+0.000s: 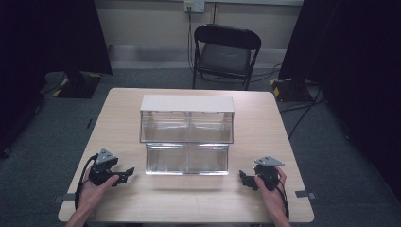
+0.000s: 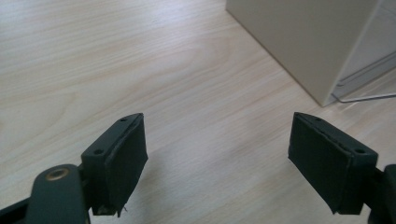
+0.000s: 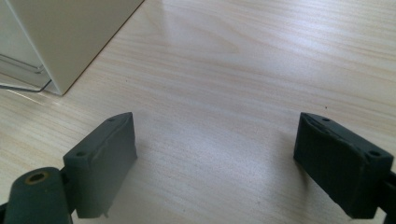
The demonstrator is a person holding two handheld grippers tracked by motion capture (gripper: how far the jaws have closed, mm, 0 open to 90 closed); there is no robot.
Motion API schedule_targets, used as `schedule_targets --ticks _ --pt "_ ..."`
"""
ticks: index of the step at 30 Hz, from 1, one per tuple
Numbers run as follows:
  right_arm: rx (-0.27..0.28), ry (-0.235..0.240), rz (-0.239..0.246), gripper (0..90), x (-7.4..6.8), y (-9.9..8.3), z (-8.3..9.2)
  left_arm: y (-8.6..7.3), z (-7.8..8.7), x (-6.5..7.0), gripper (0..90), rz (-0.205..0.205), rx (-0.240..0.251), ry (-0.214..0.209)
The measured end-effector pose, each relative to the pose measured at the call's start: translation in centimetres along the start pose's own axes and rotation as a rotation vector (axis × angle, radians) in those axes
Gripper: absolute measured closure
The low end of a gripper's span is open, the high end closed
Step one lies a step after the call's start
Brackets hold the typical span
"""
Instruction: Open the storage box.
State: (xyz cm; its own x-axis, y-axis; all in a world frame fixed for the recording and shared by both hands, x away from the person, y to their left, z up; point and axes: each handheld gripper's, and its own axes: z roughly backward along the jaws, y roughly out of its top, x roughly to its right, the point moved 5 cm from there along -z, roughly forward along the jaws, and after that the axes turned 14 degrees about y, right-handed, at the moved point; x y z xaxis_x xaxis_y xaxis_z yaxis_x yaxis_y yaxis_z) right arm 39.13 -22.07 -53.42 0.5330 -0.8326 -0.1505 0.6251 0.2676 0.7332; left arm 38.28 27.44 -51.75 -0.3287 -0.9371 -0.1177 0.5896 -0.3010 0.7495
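A clear plastic two-tier drawer unit with a white top stands at the middle of the wooden table. Its lower drawers are pulled forward toward me. My left gripper rests on the table at the front left, held in a hand, jaws wide open with bare wood between them. My right gripper rests at the front right, also open and holding nothing. The unit's white side wall rises at the upper right of the left gripper view. The same unit's other white side stands at the upper left of the right gripper view.
A black folding chair stands beyond the table's far edge. Dark curtains hang at both sides, and cables lie on the grey floor at the right. Bare tabletop lies in front of the drawers and to either side.
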Motion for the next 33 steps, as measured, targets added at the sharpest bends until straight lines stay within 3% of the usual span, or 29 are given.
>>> schedule_targets --ticks 5,10,16,22,27,33 --pt "0.000 0.000 0.000 12.2 0.0 0.0 0.0 0.4 0.6 0.7 19.1 -0.030 0.016 -0.005" --pt "0.000 0.000 0.000 12.2 0.0 0.0 0.0 1.0 1.6 1.3 19.1 0.003 0.065 -0.037" --pt "0.000 0.000 0.000 12.2 0.0 0.0 0.0 1.4 2.2 1.8 19.1 0.028 0.081 -0.095" --pt "0.000 0.000 0.000 12.2 0.0 0.0 0.0 1.7 2.9 2.4 19.0 0.013 0.121 -0.110" --pt "0.000 0.000 0.000 12.2 0.0 0.0 0.0 2.1 3.5 2.7 19.7 0.027 0.158 -0.121" --pt "0.000 0.000 0.000 12.2 0.0 0.0 0.0 2.4 3.7 3.6 19.1 0.015 0.168 -0.152"
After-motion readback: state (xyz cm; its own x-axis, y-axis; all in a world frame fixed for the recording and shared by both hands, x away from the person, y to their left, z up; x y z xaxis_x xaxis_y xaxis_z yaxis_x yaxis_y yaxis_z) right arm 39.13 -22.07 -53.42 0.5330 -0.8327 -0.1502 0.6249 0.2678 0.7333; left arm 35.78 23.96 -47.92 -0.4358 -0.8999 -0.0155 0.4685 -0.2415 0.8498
